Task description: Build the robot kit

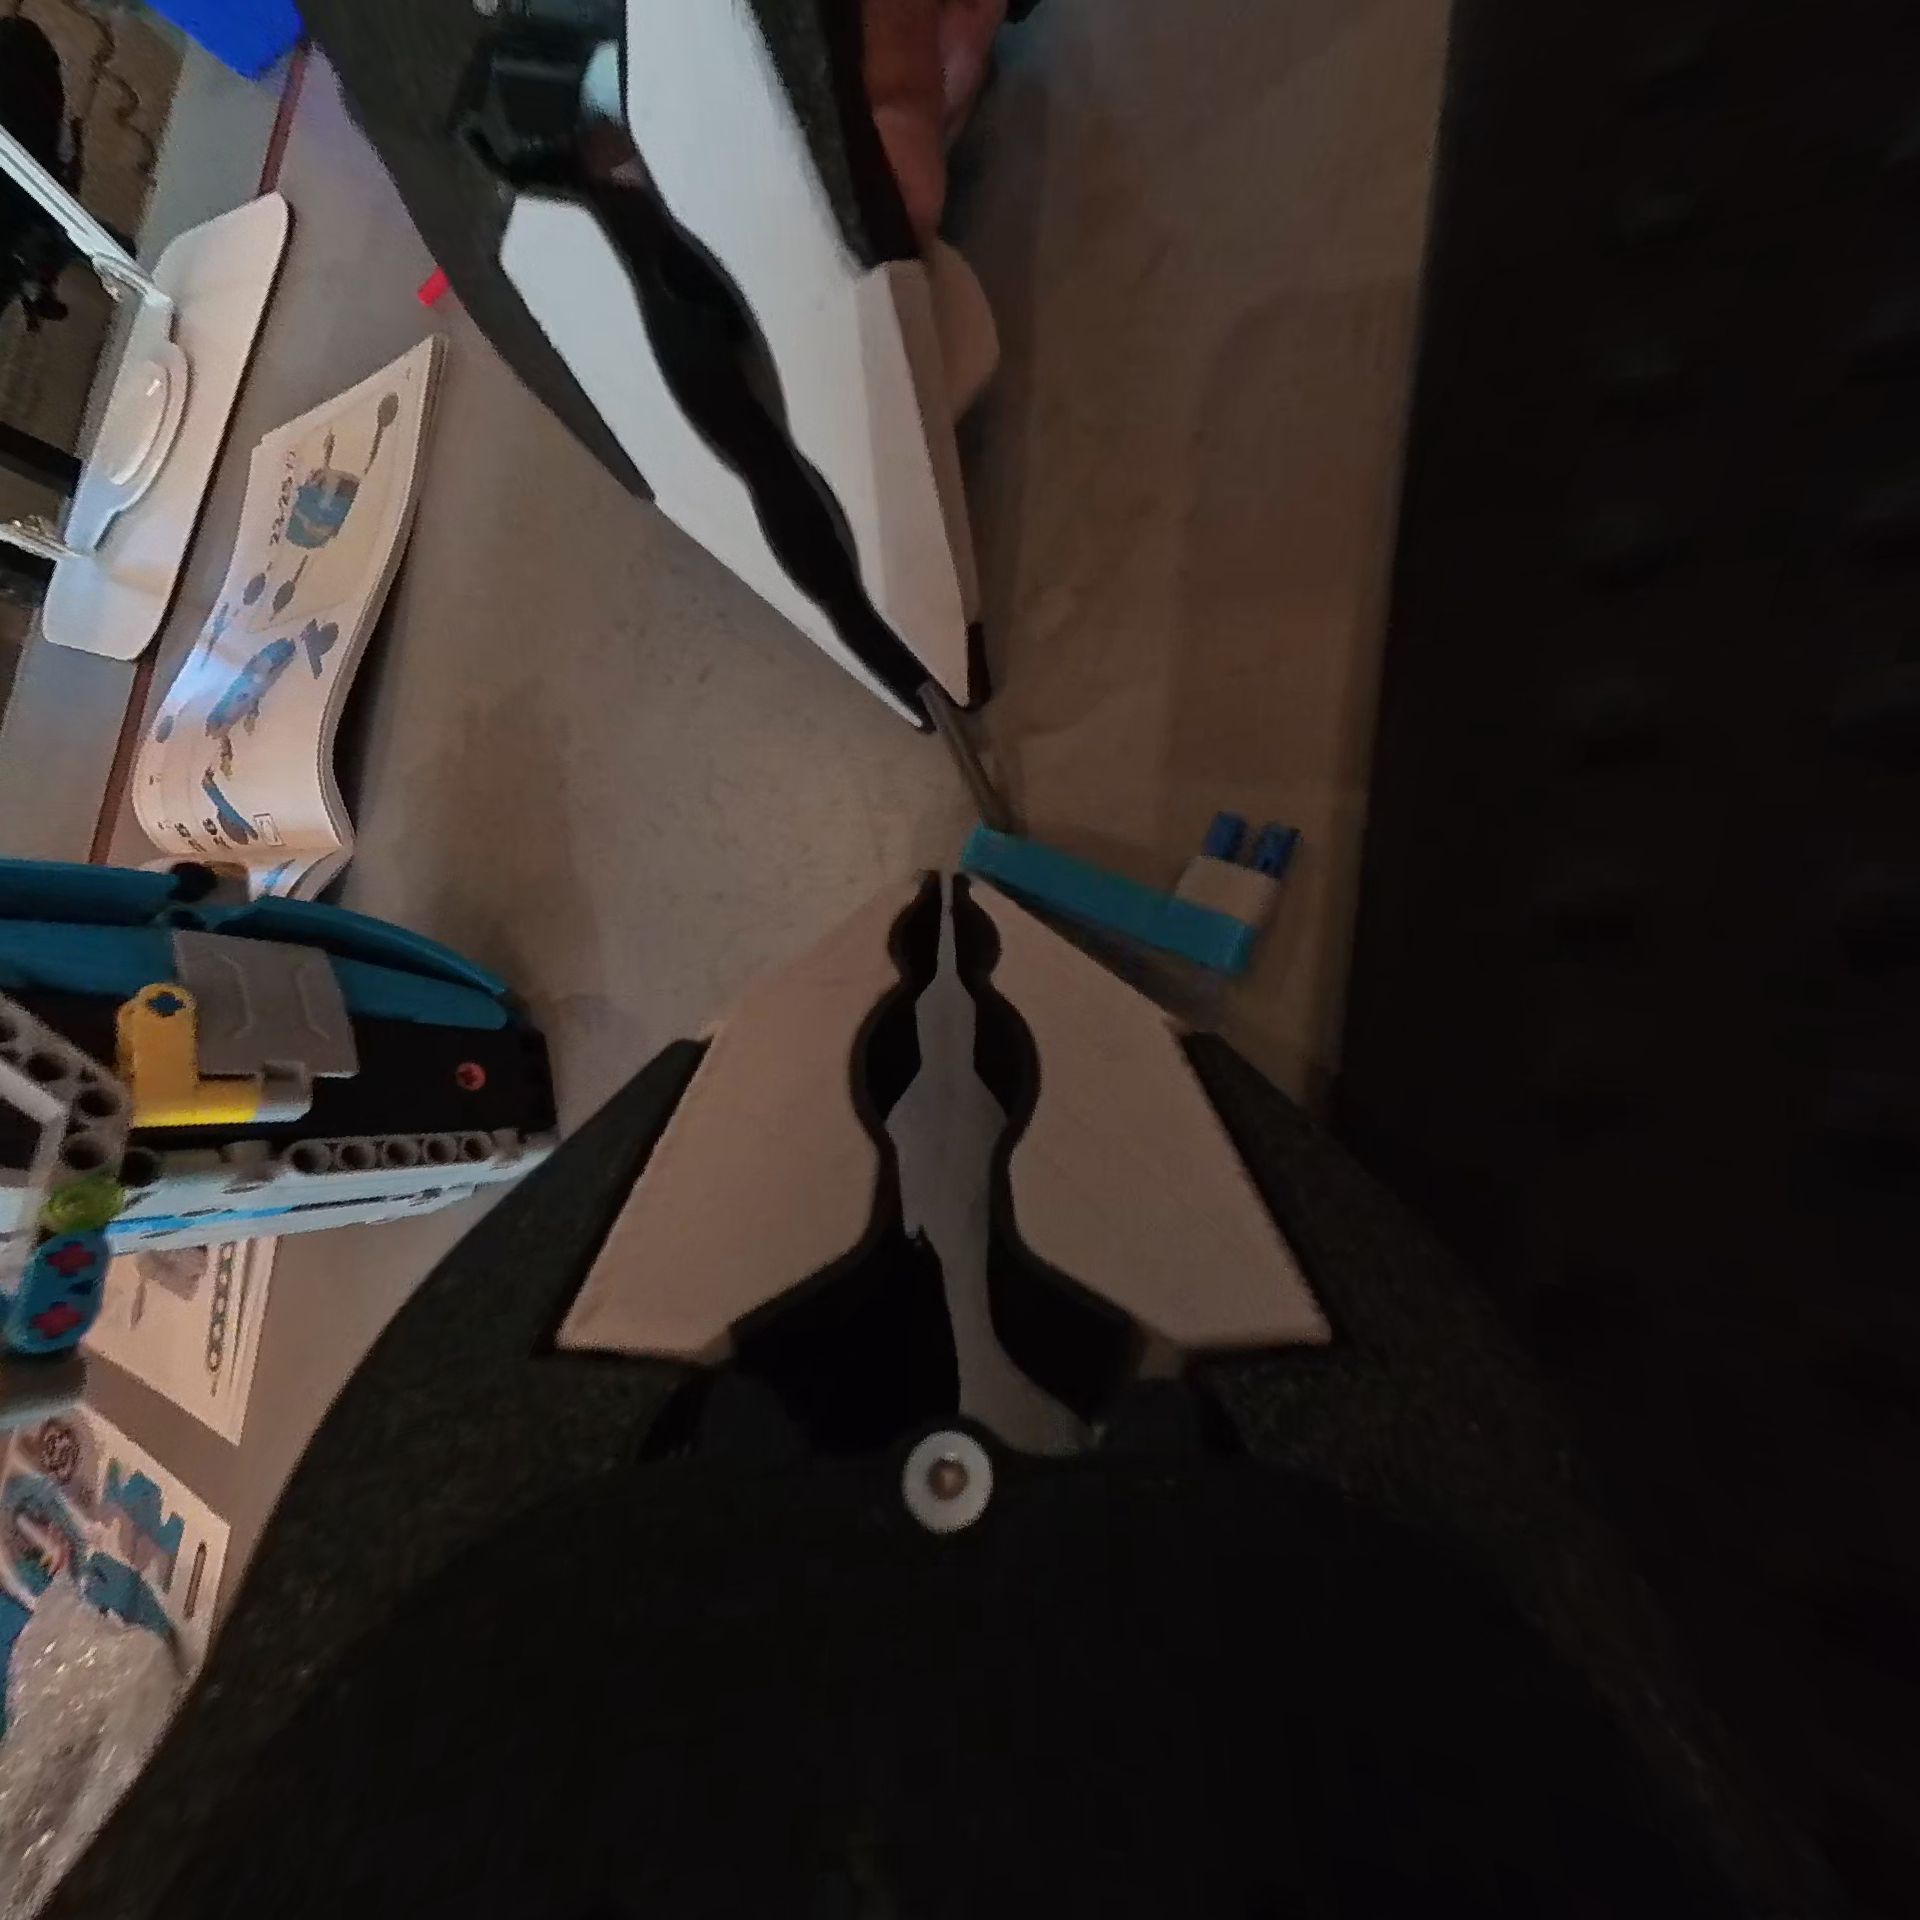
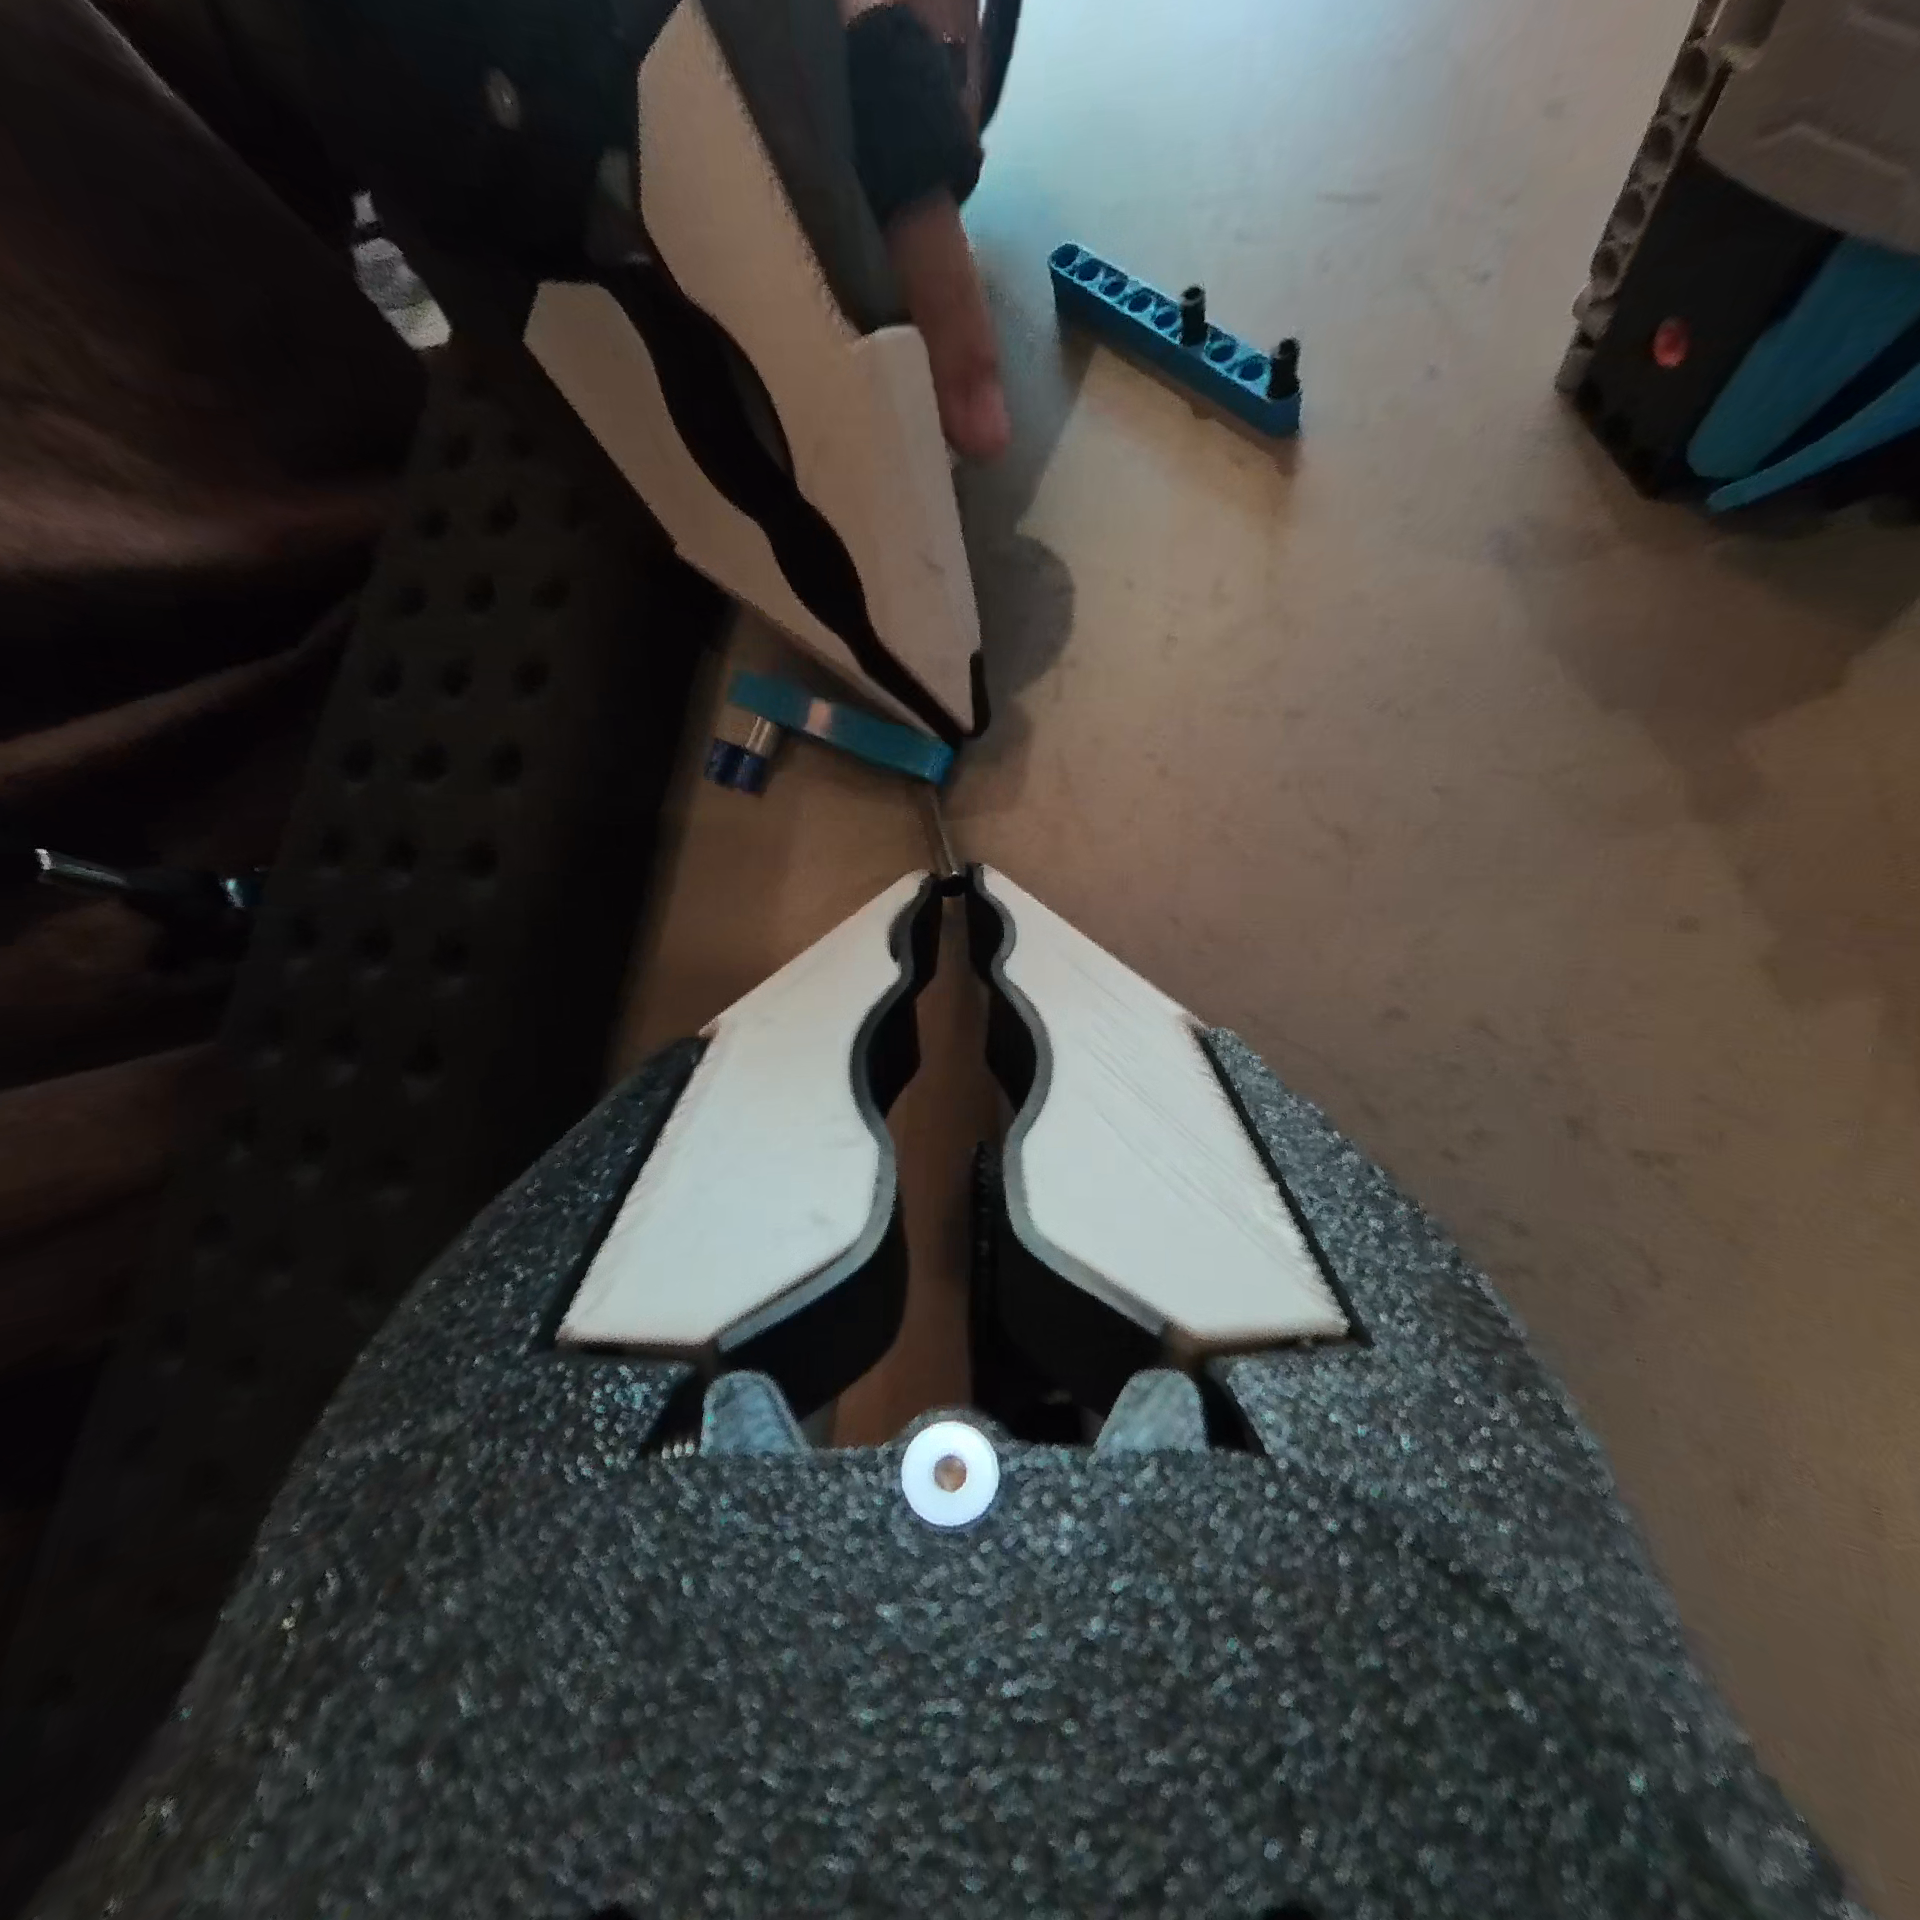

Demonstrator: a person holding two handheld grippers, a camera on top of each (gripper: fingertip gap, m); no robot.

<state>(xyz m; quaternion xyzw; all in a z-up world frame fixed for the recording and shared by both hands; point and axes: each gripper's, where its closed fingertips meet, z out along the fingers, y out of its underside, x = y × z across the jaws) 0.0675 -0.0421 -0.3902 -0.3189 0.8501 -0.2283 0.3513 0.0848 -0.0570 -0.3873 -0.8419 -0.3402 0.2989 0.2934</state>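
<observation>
while the left tool (image 1: 948,883) clenches a flat teal beam (image 1: 1101,904), the right tool (image 2: 951,881) grips a thin grey axle (image 2: 940,831).

Dim, warm light; dark vignetted sides, wide-angle edge warping, slight blur.

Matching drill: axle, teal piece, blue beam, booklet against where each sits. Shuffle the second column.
1 grey axle
2 teal piece
3 blue beam
4 booklet

A loose on the table, nothing gripping it
B at the left gripper tips
C beside the model
D pinched in the right gripper

Pairs: 1-D, 2-B, 3-A, 4-C
</observation>
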